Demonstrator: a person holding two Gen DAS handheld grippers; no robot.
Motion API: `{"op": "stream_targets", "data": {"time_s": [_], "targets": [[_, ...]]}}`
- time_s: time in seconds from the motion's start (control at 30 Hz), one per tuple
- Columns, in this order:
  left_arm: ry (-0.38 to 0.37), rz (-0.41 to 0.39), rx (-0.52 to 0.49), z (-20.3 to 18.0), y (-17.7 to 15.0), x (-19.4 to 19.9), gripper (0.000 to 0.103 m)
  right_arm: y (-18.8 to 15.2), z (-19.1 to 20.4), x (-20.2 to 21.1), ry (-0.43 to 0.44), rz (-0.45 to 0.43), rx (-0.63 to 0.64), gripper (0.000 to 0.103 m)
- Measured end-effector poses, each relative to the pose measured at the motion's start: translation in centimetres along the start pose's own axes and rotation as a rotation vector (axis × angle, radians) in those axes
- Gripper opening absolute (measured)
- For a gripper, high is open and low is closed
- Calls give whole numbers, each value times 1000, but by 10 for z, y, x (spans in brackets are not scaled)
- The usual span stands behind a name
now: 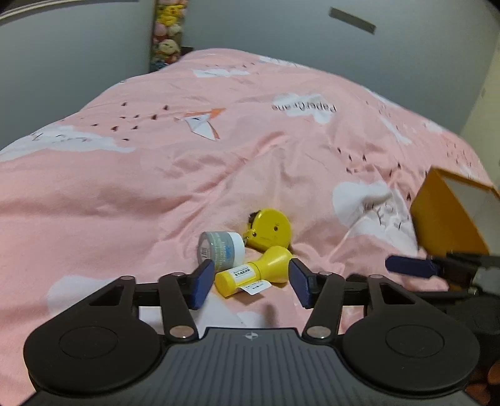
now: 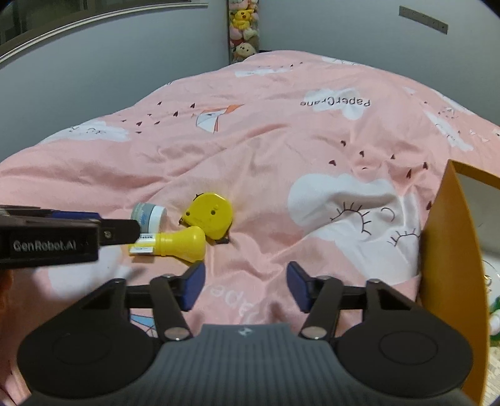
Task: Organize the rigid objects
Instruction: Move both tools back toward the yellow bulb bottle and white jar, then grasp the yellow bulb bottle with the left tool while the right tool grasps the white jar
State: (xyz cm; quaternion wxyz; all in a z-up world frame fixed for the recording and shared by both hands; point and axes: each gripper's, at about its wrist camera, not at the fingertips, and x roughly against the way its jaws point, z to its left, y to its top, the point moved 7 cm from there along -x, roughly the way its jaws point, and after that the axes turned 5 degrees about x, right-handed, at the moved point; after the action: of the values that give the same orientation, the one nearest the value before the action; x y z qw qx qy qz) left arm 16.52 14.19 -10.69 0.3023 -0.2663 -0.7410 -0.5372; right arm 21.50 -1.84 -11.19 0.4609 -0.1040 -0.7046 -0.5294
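Observation:
A yellow bottle [image 1: 254,273] with a white label lies on its side on the pink bedspread, between the open fingers of my left gripper [image 1: 251,282]. A grey-and-white jar [image 1: 220,248] and a yellow tape measure [image 1: 270,229] lie just beyond it. In the right wrist view the bottle [image 2: 175,242], jar [image 2: 149,215] and tape measure [image 2: 211,218] sit left of centre, with the left gripper [image 2: 62,234] reaching in from the left. My right gripper [image 2: 245,285] is open and empty over bare bedspread, right of the objects.
An open orange box [image 2: 443,250] stands at the right edge of the bed and also shows in the left wrist view [image 1: 443,215]. The pink bedspread [image 2: 281,140] is wrinkled. Plush toys [image 2: 243,28] hang by the far wall.

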Motion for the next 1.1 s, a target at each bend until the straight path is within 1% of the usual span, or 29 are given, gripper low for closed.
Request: {"op": "stream_targets", "data": {"time_s": [0.07,0.13,0.27,0.33,0.43,0.6,0.67,0.7,0.73,0.77,0.8,0.83,0.9,1.03,1.1], "targets": [[14,21,-24,0,-3,-9,59,1,-2,-5,-1,4,5,53],[7,33,-28,1,-6,-15,59,3,-3,-10,2,4,7,53],[24,56,-55,4,-10,-29,59,4,-4,-20,7,11,1,53],[7,79,-45,6,-13,-35,59,3,-5,-25,12,22,-4,53],[-23,98,-33,8,-15,-36,49,-1,-5,-30,12,34,-6,53],[-84,109,-84,-5,-20,-30,42,-6,-7,-31,19,42,-23,53],[-85,107,-129,-12,-23,-30,37,-9,-10,-31,12,43,-27,53],[-77,105,-146,-14,-23,-30,36,-10,-11,-31,9,43,-30,53],[-43,89,-162,-15,-22,-30,36,-12,-14,-30,4,43,-38,53],[-1,51,-198,-17,-20,-27,37,-13,-16,-29,-1,43,-46,53],[18,21,-240,-20,-18,-24,37,-13,-18,-28,-6,40,-56,53],[13,10,-282,-25,-16,-22,37,-14,-21,-27,-10,38,-66,53],[-5,16,-374,-38,-13,-23,37,-14,-27,-25,-21,35,-90,53],[42,69,-608,-57,-16,-39,37,-13,-36,-21,-51,24,-126,53],[49,86,-676,-64,-20,-50,37,-14,-38,-20,-52,23,-131,53]]}}
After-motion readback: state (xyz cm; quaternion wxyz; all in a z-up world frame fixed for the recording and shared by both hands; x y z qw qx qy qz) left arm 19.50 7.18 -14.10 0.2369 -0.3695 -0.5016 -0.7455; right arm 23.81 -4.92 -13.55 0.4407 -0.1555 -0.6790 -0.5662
